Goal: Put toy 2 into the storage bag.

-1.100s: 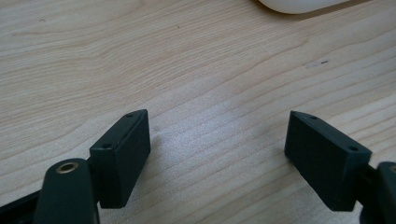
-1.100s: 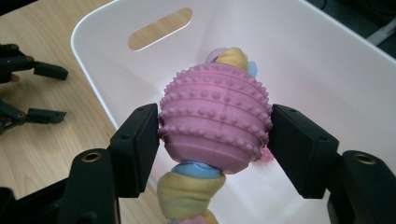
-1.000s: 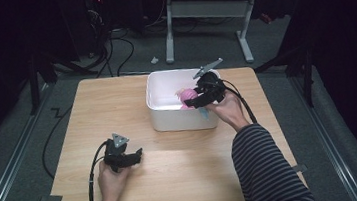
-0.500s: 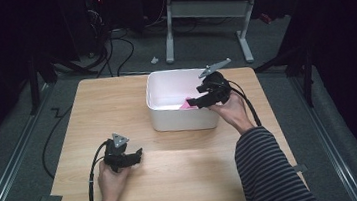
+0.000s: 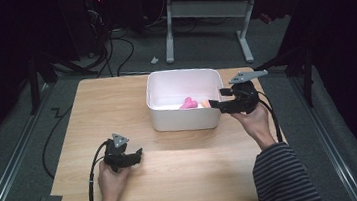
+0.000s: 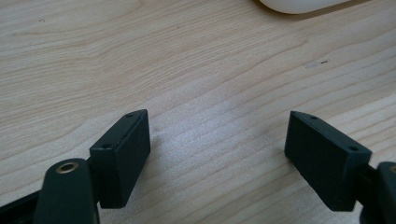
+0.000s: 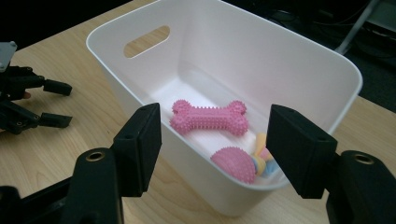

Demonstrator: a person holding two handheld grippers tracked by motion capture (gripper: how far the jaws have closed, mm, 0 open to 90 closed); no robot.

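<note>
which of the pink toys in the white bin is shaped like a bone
The spiky pink bone, lying flat mid-floor in the white bin. The other pink toy is a round nubbed ball with pastel pieces beside it, closer to the right gripper.

Lit from above, bright on the desk [image 5: 175, 181]; dark surroundings toward twelve o'clock. Soft shadows, mild sheen, sharp focus, no blur.
</note>
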